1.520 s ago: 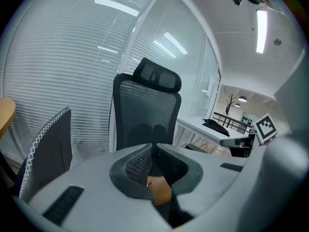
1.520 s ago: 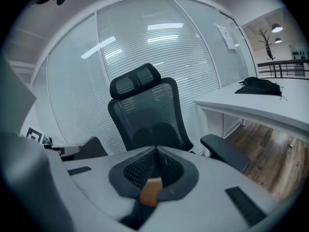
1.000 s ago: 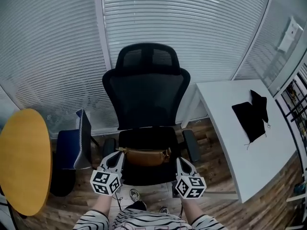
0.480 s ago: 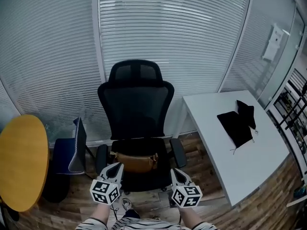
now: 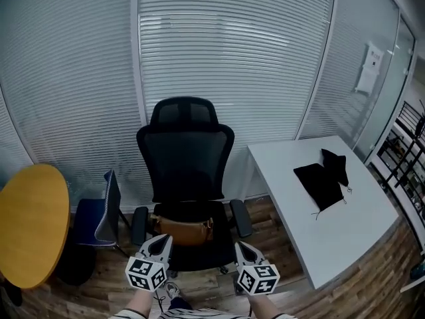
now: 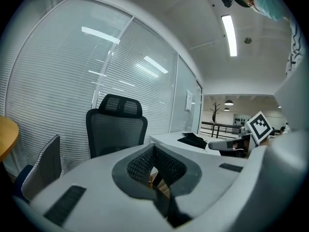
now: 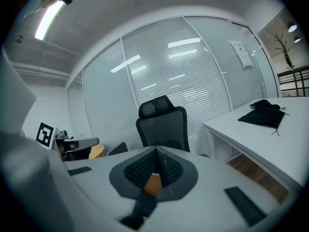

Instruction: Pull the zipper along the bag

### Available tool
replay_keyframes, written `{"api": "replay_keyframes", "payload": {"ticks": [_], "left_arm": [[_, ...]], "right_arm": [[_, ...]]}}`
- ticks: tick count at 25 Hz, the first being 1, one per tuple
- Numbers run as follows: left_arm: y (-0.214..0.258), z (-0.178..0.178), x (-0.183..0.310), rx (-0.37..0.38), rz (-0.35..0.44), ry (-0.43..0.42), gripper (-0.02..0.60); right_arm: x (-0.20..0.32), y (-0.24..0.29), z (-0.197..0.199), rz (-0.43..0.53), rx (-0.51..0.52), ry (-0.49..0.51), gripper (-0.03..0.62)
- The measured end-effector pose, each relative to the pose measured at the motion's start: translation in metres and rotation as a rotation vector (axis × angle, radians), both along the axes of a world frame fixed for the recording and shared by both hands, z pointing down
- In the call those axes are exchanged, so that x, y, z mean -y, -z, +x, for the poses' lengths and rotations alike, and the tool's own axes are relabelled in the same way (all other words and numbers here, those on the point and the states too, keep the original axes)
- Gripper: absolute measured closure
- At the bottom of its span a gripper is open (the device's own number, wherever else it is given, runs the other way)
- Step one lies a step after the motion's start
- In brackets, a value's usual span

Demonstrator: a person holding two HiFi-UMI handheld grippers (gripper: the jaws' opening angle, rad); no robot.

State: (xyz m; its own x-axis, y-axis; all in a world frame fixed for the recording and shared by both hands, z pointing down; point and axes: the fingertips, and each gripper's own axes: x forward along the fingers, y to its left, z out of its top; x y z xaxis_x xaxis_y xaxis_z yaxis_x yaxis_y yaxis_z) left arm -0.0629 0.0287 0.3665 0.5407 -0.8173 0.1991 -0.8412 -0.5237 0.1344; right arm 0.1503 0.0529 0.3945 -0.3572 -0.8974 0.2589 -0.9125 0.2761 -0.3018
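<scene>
Brown bag (image 5: 182, 229) lies on the chair (image 5: 186, 165), zipper indiscernible; left gripper (image 5: 162, 240) and right gripper (image 5: 240, 246) are closed, empty.

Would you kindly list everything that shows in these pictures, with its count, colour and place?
office chair: one, black, centre, before the blinds
bag: one, brown, lying on the office chair's seat
white table: one, right of the office chair
cloth: black, count unclear, on the white table
round table: one, yellow, left edge
small chair: one, blue, left of the office chair
blinds: white, along the back wall
floor: brown wood
left gripper: one, grey, bottom centre-left, shut, empty
right gripper: one, grey, bottom centre-right, shut, empty
</scene>
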Motion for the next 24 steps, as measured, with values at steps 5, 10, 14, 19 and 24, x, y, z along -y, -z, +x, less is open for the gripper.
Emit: {"api": "replay_keyframes", "payload": {"ticks": [5, 10, 14, 19, 24], "left_arm": [[0.001, 0.011, -0.015, 0.007, 0.001, -0.003, 0.554], [0.0, 0.024, -0.026, 0.013, 0.003, -0.005, 0.554], [0.001, 0.031, -0.03, 0.013, -0.001, -0.003, 0.554], [0.001, 0.042, -0.035, 0.014, 0.001, -0.008, 0.554], [0.001, 0.045, -0.042, 0.008, 0.0, -0.006, 0.554]], "right_arm": [[-0.011, 0.002, 0.009, 0.007, 0.0, 0.016, 0.566], [-0.019, 0.002, 0.019, 0.014, 0.0, 0.022, 0.566], [-0.024, 0.0, 0.021, 0.007, 0.001, 0.033, 0.566], [-0.027, 0.0, 0.027, 0.01, -0.004, 0.044, 0.566], [-0.032, 0.002, 0.027, 0.016, -0.009, 0.053, 0.566]]}}
